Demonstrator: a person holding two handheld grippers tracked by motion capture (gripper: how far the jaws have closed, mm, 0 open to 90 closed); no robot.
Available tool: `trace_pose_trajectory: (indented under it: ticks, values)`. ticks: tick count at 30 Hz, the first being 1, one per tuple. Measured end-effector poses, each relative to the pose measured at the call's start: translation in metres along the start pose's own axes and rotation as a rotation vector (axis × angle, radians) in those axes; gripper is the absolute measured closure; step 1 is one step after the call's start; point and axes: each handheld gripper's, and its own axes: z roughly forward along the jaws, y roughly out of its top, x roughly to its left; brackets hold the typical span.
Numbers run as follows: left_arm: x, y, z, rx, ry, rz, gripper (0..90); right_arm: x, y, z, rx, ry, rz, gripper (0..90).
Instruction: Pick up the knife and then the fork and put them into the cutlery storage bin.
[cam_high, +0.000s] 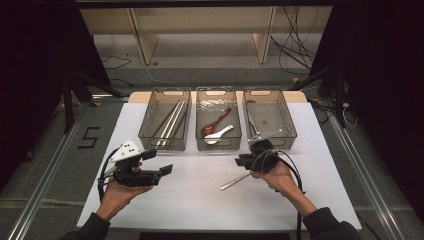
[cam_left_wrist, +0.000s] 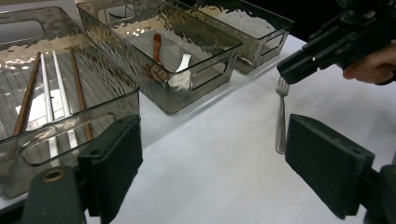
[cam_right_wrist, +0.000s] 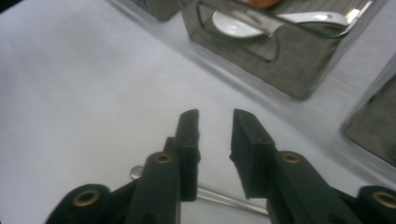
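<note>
A metal fork (cam_high: 234, 182) lies on the white table in front of the middle bin. My right gripper (cam_high: 241, 161) hovers just above its far end, jaws pointing left. In the right gripper view the jaws (cam_right_wrist: 215, 116) stand a narrow gap apart with only bare table between the tips, and the fork's handle (cam_right_wrist: 224, 198) passes underneath near their base. My left gripper (cam_high: 159, 162) rests at the left, wide open and holding nothing. The left gripper view frames the fork (cam_left_wrist: 280, 121) between its jaws (cam_left_wrist: 212, 140), with the right gripper (cam_left_wrist: 292, 70) over the tines.
Three clear bins stand in a row at the back. The left bin (cam_high: 145, 135) holds chopsticks (cam_high: 172, 122), the middle bin (cam_high: 218, 146) a brown spoon (cam_high: 215, 122) and a white spoon (cam_high: 219, 134). The right bin (cam_high: 295, 132) has metal cutlery at its left side.
</note>
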Motion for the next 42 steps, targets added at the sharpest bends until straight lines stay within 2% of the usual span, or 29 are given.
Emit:
trace_pose_trajectory:
  ticks: [3, 6, 14, 15, 16, 25, 31, 35, 38, 42]
  values:
    - [0.0, 0.0, 0.0, 0.001, -0.001, 0.001, 18.6, 0.002, -0.001, 0.005, 0.025, 0.01, -0.019, 85.4]
    - [0.0, 0.0, 0.0, 0.003, 0.0, 0.001, 18.6, 0.004, -0.002, 0.011, 0.051, 0.015, -0.03, 90.0]
    - [-0.001, 0.0, 0.0, 0.002, -0.001, 0.001, 18.5, 0.004, -0.008, 0.026, 0.118, 0.016, -0.053, 90.0]
    - [-0.001, 0.0, 0.0, 0.001, -0.001, 0.001, 18.5, 0.005, -0.008, 0.028, 0.137, 0.019, -0.041, 90.0]
    - [-0.001, 0.0, 0.0, 0.002, -0.001, 0.001, 18.5, 0.004, -0.009, 0.03, 0.141, 0.014, -0.053, 90.0]
    - [-0.001, 0.0, 0.001, 0.003, -0.001, 0.003, 18.5, 0.004, -0.013, 0.041, 0.202, 0.013, -0.058, 90.0]
    - [-0.001, 0.0, 0.0, 0.003, -0.001, 0.002, 18.5, 0.004, -0.016, 0.045, 0.248, 0.006, -0.064, 90.0]
    - [-0.001, 0.0, 0.0, 0.001, -0.001, 0.0, 18.5, 0.004, -0.016, 0.042, 0.253, 0.021, -0.062, 90.0]
    - [-0.001, -0.001, 0.0, 0.002, -0.001, -0.001, 18.5, 0.004, -0.017, 0.04, 0.28, 0.043, -0.058, 90.0]
    - [-0.001, 0.0, 0.0, 0.003, 0.0, 0.002, 18.5, 0.004, -0.018, 0.041, 0.317, 0.046, -0.058, 90.0]
